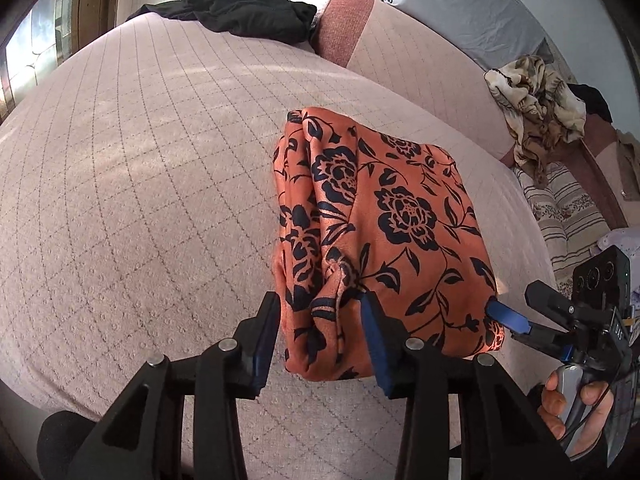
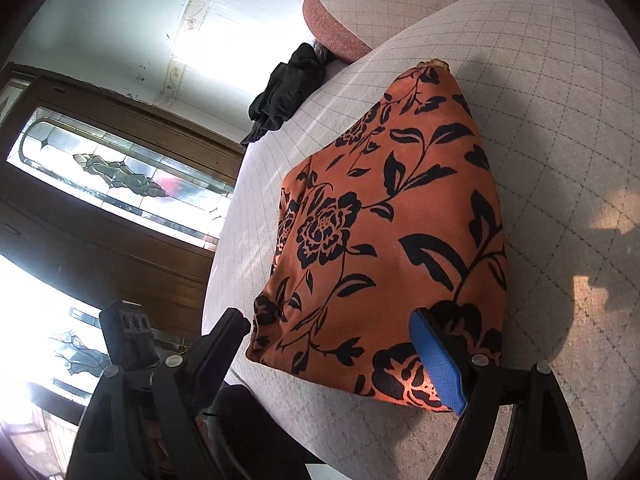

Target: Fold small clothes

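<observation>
Orange floral garment (image 1: 380, 232) lies folded into a compact block on the quilted cushion (image 1: 140, 200), taken here as the landmark: the garment sits toward the cushion's near edge, well apart from the black clothing (image 1: 248, 14) heaped at the cushion's far edge.

Left gripper (image 1: 320, 332): jaws spread, straddling the bunched near-left corner of the garment; nothing is pinched. Right gripper (image 2: 340, 356): jaws also spread wide, one blue pad (image 2: 438, 360) resting on the near-right corner, the other finger off the cloth at the cushion's near edge.

Judgement: the fold appears nearly complete; the step in hand is taken to be squaring up or a last fold from the near edge.

Notes for doing it well:
- All layers at each near corner should be taken before the jaws are brought together; the left corner is ruffled, so loose folds could be missed.
- Both corners should be lifted evenly, kept level, and carried toward the cushion's far side.
- The fabric looks slippery; a shallow bite may be lost.
</observation>
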Demonstrator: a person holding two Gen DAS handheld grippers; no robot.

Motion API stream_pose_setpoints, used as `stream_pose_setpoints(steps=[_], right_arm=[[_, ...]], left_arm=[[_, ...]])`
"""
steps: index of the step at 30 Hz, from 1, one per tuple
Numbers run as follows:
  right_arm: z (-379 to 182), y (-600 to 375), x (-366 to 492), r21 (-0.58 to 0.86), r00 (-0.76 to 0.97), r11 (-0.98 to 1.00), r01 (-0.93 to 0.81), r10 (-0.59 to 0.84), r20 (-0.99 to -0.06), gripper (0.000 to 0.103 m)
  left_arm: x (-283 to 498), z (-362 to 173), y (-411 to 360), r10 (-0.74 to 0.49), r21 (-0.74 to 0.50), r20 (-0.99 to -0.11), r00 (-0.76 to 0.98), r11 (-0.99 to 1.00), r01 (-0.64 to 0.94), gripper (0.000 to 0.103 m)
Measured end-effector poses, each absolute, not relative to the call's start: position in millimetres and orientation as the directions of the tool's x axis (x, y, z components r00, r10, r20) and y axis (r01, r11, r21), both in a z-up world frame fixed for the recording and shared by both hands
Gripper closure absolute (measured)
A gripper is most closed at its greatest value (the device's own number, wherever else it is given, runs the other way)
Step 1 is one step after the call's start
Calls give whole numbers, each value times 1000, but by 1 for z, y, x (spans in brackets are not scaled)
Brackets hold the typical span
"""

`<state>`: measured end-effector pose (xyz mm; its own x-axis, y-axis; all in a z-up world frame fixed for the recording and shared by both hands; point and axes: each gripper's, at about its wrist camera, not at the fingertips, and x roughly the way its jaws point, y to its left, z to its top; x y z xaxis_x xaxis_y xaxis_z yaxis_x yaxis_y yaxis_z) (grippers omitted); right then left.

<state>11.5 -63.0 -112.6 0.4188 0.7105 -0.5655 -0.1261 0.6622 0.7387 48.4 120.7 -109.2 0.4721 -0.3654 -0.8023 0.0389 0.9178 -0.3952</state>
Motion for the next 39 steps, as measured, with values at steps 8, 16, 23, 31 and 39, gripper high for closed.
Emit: stream_pose_setpoints(steps=[8,16,23,31,39], right_arm=[[-116,-69,5,759,426,639,-124,725,-541,16],[-122,-72,4,778,429,617,-118,739,-520,16],[-126,-74,5,786,427,607,-113,745,-513,16],[-125,-74,6,786,419,607,-112,747,-517,16],[-125,-68,11,771,400,627,-112,739,-542,16]], left_arm=[[45,-99,98,-357,-355,-799,484,930,99,60],[78,-108,91,-336,-329,-825,454,939,97,62],[116,-126,89,-350,-354,-853,387,933,63,62],[108,-99,95,-368,-352,-802,470,927,127,92],[115,-138,101,-304,-297,-850,430,951,85,92]])
